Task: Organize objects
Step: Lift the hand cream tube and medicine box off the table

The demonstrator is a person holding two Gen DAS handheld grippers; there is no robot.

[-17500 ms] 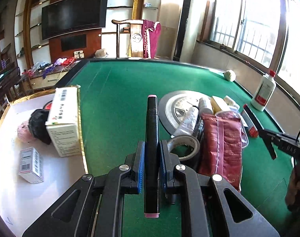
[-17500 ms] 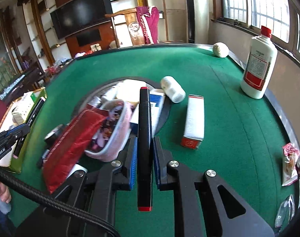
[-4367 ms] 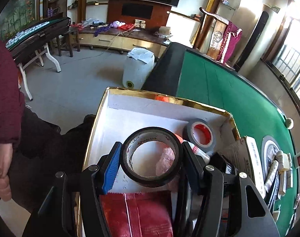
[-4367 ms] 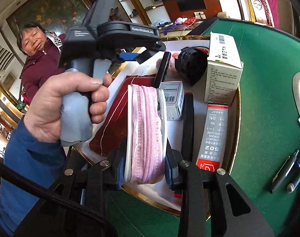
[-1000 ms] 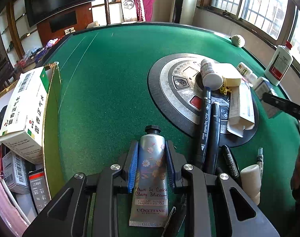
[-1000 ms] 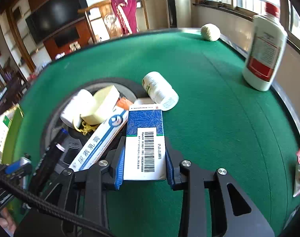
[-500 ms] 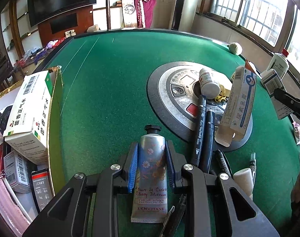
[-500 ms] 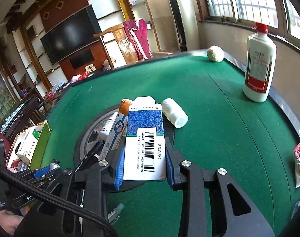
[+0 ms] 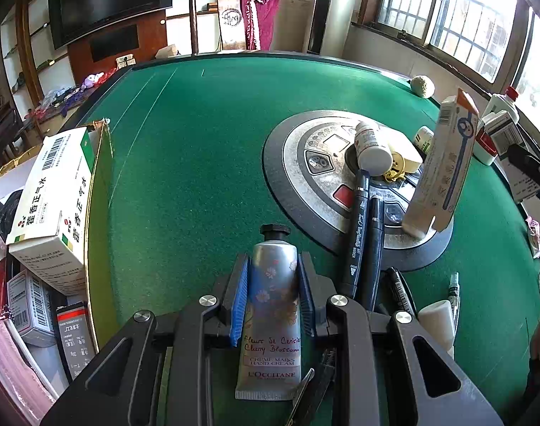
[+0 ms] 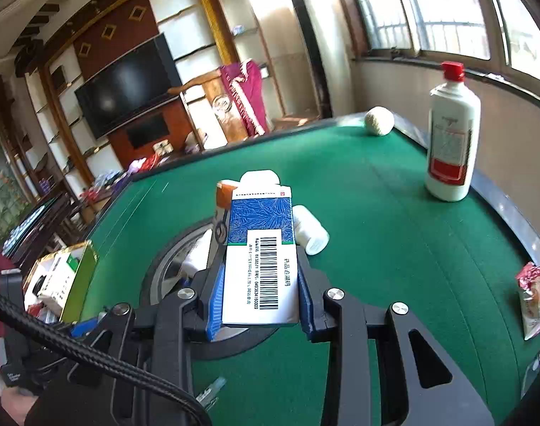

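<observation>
Now, left gripper (image 9: 271, 296): your jaws squeeze the hand cream tube (image 9: 273, 314), ready for the box (image 9: 101, 213).
Right gripper (image 10: 258, 293): your jaws squeeze the blue carton (image 10: 261, 254), lifted to carry.

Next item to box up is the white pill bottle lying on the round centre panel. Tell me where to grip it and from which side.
Grip the white pill bottle across its round body, from above. It lies on its side, cap end resting over the black markers, so the ends are poor holds.

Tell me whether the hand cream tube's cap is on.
On: the hand cream tube, clamped in the left gripper, has its black cap seated at its far end.
</observation>
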